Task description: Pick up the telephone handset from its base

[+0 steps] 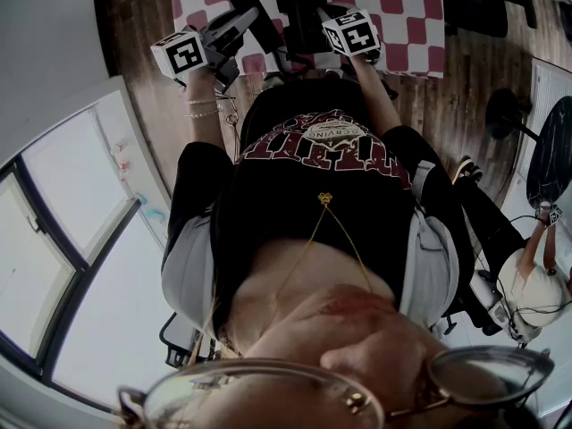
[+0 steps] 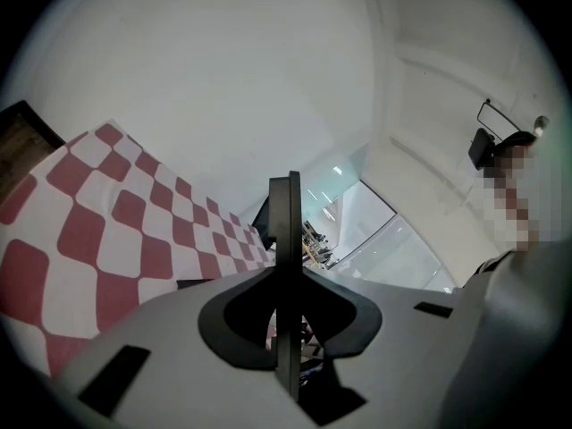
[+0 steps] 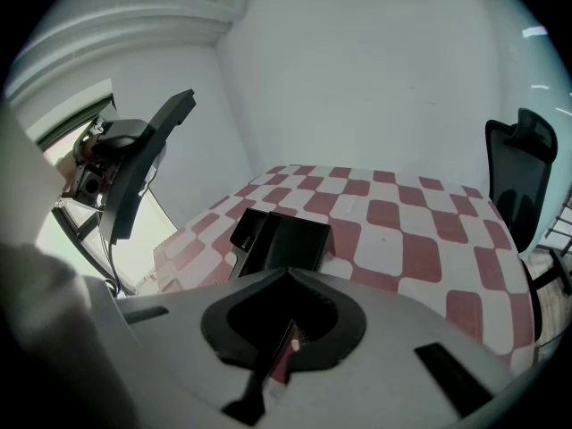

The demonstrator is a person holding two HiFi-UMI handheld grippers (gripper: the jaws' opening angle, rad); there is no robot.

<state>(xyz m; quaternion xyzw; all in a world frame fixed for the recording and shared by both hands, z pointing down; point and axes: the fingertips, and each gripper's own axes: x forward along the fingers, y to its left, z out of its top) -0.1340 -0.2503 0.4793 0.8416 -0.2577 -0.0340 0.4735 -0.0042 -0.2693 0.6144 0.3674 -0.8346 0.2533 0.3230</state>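
Jaws pressed together, left gripper (image 2: pixel 286 188), right gripper (image 3: pixel 286 340); boxy black telephone base (image 3: pixel 284 241); checkered cloth (image 3: pixel 407 239).

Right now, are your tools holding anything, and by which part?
Nothing is held. The left tool and right tool are both shut and empty; the telephone sits untouched.

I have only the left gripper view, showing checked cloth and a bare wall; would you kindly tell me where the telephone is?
Observer: The black telephone sits on the checked table, straight ahead of the right gripper in that gripper's own view.
Operator: Thank you; is that gripper holding it?
Observer: No, its jaws are together with nothing between them, and they are not on the telephone.
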